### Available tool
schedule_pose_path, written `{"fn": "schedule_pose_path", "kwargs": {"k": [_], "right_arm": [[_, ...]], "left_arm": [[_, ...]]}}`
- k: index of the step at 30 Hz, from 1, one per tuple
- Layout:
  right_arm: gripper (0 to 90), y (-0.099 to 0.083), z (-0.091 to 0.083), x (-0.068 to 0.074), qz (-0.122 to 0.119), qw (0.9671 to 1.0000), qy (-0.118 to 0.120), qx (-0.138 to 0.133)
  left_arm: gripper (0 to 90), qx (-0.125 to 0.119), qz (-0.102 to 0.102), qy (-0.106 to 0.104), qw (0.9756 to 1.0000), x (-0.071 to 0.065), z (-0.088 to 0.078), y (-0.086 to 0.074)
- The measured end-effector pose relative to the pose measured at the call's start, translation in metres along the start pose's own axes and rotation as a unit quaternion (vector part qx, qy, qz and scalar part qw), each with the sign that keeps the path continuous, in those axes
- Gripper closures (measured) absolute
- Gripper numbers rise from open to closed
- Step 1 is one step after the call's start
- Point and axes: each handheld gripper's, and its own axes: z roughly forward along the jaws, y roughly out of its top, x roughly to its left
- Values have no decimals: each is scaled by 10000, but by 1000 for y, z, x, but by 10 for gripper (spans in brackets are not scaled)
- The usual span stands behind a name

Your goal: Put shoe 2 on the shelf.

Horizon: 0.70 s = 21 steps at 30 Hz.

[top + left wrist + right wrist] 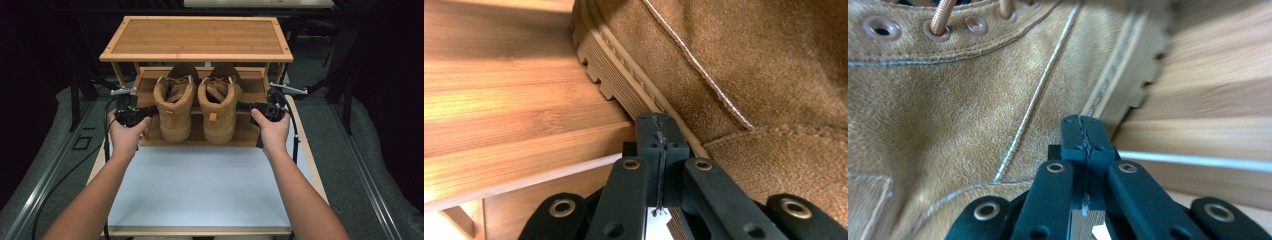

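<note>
My left gripper (150,111) has its jaws pressed together with nothing between them, tip against the outer sole edge of the left boot (175,102). In the left gripper view the closed tip (659,131) meets the ridged sole where it sits on the wooden slats. My right gripper (246,106) is likewise closed on nothing, its tip (1084,131) at the outer side of the right boot (219,100), low by the sole. Both tan suede boots stand side by side, touching, on the lower shelf of the shoe rack (197,52), heels toward me, toes pointing back under the top board. The rack stands at the far edge of the table (200,190).
</note>
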Motion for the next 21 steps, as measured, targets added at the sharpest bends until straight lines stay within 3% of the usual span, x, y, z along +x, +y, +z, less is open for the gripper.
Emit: {"fn": "schedule_pose_path", "kwargs": {"k": [1,2,5,7,9,12,13,19,21], "right_arm": [[900,-1,1,1,-12,10000,71,-50],[900,-1,2,3,-45,9999,-73,-80],[900,-1,3,1,50,10000,1,-75],[900,-2,4,0,50,9999,-10,-107],[900,-1,4,0,21,10000,-42,-88],[900,-1,5,-3,164,9998,120,-80],[900,-2,5,-3,89,9997,171,-150],[900,-3,4,3,-185,9997,-50,-126],[899,-2,3,8,-364,9988,-307,-85]], "left_arm": [[900,3,20,-6,10000,-1,0,0],[900,19,28,-83,10000,-1,0,1],[900,149,-13,-480,9987,-7,10,0],[900,91,-15,-426,9991,-15,16,1],[900,112,122,-266,9995,-19,16,3],[900,108,45,-380,9992,-15,16,3],[900,118,63,-372,9992,-16,16,3],[900,214,79,-357,9991,-15,15,3],[900,240,84,-389,9989,-14,14,3]]}}
